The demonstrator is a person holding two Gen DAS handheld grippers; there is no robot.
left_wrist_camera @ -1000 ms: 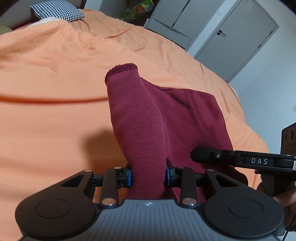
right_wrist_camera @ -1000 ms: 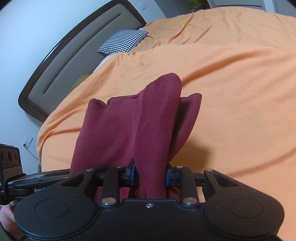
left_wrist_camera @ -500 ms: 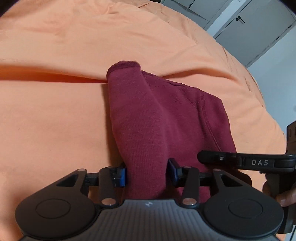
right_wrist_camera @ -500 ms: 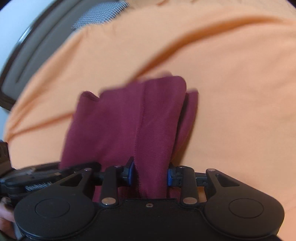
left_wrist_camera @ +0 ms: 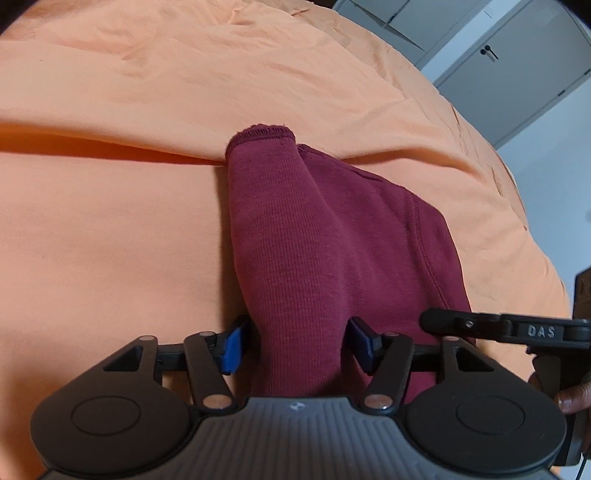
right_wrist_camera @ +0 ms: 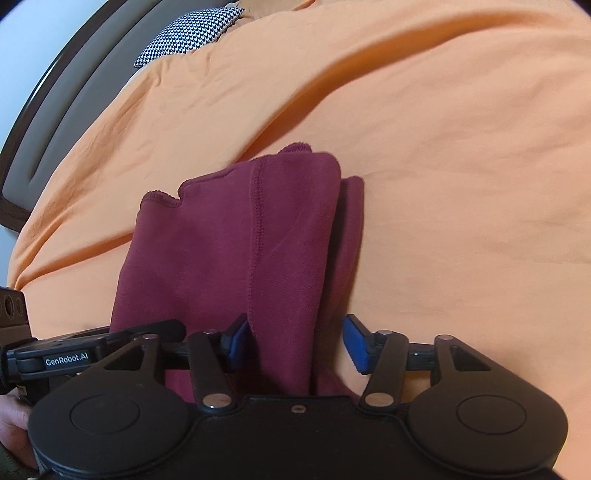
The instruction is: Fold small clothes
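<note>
We've got the maroon garment (left_wrist_camera: pixel 332 236) lying on the orange bedspread (left_wrist_camera: pixel 110 221), long axis running straight ahead from both grippers. The left gripper (left_wrist_camera: pixel 295 347) and right gripper (right_wrist_camera: pixel 293 341) each straddle a near-edge ridge, fingers spread, neither nearer.

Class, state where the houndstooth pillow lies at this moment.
In the right wrist view the houndstooth pillow lies at upper left, at the head of the orange bedspread, beside the dark headboard.
</note>
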